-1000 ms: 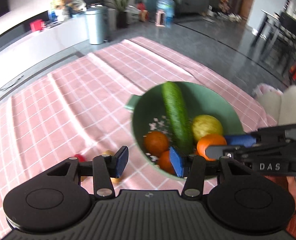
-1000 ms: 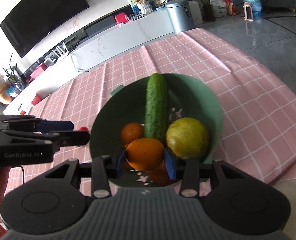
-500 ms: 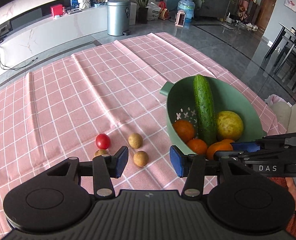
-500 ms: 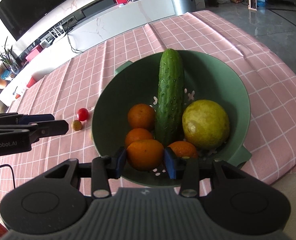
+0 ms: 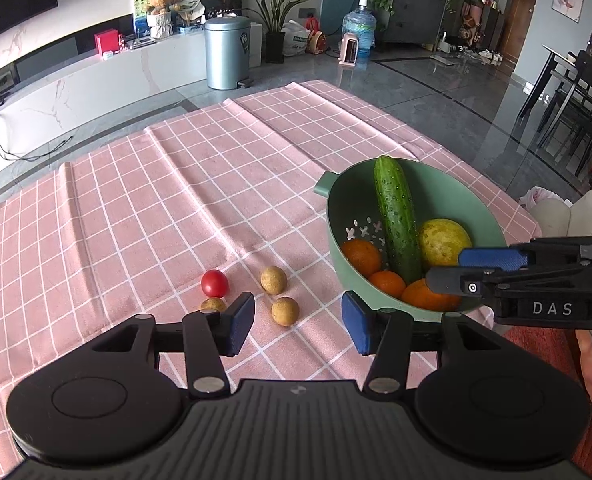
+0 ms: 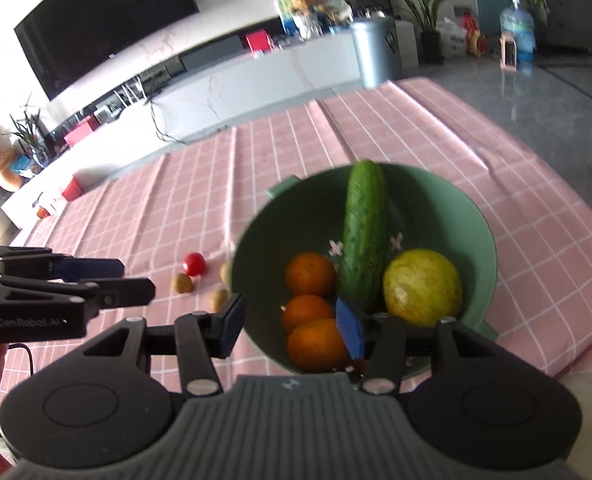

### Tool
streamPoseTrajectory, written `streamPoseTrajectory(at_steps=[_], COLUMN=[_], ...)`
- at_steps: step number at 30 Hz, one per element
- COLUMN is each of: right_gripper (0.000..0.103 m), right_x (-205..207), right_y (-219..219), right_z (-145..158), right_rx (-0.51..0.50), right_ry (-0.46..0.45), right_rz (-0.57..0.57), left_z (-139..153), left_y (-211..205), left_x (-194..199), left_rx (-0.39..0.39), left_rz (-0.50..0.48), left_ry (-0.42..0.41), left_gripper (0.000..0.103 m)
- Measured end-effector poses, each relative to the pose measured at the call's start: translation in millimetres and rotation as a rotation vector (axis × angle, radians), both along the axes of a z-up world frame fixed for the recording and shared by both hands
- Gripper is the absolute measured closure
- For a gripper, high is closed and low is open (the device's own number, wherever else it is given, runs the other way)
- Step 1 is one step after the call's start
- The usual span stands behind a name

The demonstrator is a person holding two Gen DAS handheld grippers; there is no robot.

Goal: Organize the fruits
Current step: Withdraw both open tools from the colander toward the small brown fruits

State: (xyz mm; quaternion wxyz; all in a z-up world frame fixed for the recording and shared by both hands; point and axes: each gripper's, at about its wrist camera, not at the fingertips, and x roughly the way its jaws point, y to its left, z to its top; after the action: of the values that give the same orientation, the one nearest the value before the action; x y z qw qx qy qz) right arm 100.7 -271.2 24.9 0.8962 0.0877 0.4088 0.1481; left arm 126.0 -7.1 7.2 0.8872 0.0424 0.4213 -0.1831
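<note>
Both grippers empty, jaws apart. Left gripper (image 5: 296, 322) is nearer the loose fruit: one brown fruit (image 5: 285, 311) lies on the cloth between its pads; bowl (image 5: 472, 196) to its right; right gripper (image 6: 292, 326) over the bowl rim

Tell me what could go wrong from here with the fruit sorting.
The right claw hangs open straddling the colander rim, so lifting carelessly could tip it. The small brown fruits and cherry tomato lie loose on the cloth beside the open left claw and could roll if nudged.
</note>
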Motion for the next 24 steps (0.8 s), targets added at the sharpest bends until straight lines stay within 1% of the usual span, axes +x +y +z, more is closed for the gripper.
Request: streamPoseTrajectory(at_steps=[3,6,8,13,16,18,19,20,21,24], right_gripper=[0.055,0.055,0.055,0.056,0.057,0.062,0.068,0.071,0.071,0.073], right_x=[-12.0,-21.1,-27.0,-44.1,-46.9,-46.3,-45.2,-43.7,-43.3,-37.9], right_y=[11.2,22.0,30.4,58.8,71.5,78.9,81.5,83.8,88.8,99.4], right_z=[4.2,2.8,1.1,-4.5,-11.0,-15.6,-17.9,-20.3,-22.7,-28.4], right_rx=[-0.018,0.0,-0.009,-0.09,-0.123,-0.148,-0.158,-0.168,-0.178,-0.182], right_ry=[-0.058,-0.069,-0.075,-0.119,-0.123,-0.119,-0.119,-0.119,-0.118,-0.115], right_rz=[0.0,0.019,0.007,0.052,0.087,0.092,0.09,0.089,0.089,0.093], left_z=[1.7,1.0,-0.1,-5.8,-12.0,-17.1,-19.5,-22.2,-24.3,-32.2], left_y=[5.3,12.7,17.7,27.2,34.4,40.2,43.2,46.8,49.9,57.6], left_x=[-9.5,-17.4,-20.8,-26.2,-28.5,-27.4,-26.2,-25.2,-23.1,-15.7], left_rx=[-0.003,-0.004,-0.003,0.016,0.016,0.002,-0.009,-0.021,-0.033,-0.062], left_rz=[-0.006,0.001,0.007,0.013,0.023,0.031,0.038,0.047,0.058,0.088], left_ry=[-0.021,-0.039,-0.046,-0.055,-0.054,-0.039,-0.029,-0.021,-0.018,-0.007], left_gripper=[0.043,0.043,0.043,0.043,0.044,0.046,0.047,0.05,0.052,0.055])
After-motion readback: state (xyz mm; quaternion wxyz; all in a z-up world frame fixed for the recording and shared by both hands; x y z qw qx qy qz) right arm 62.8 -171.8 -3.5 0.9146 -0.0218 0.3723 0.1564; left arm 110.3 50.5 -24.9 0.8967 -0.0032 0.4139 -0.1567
